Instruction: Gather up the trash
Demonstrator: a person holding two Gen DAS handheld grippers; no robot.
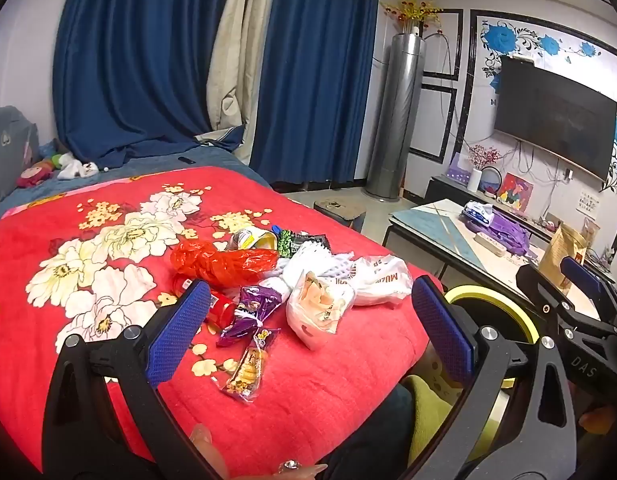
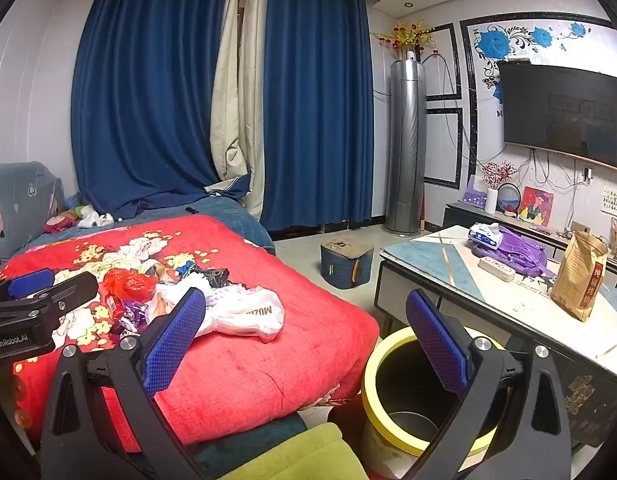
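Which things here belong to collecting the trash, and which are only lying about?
For the job: wrapper pile, red plastic bag, white bag, yellow-rimmed bin.
Just lying about: purple backpack, brown paper bag, soft toys.

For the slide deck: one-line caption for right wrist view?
Open right gripper above yellow-rimmed bin, trash pile on red blanket.

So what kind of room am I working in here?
Most likely a home living room doubling as a bedroom: a wall-mounted TV, a bed or sofa under a red floral blanket, and a coffee table.
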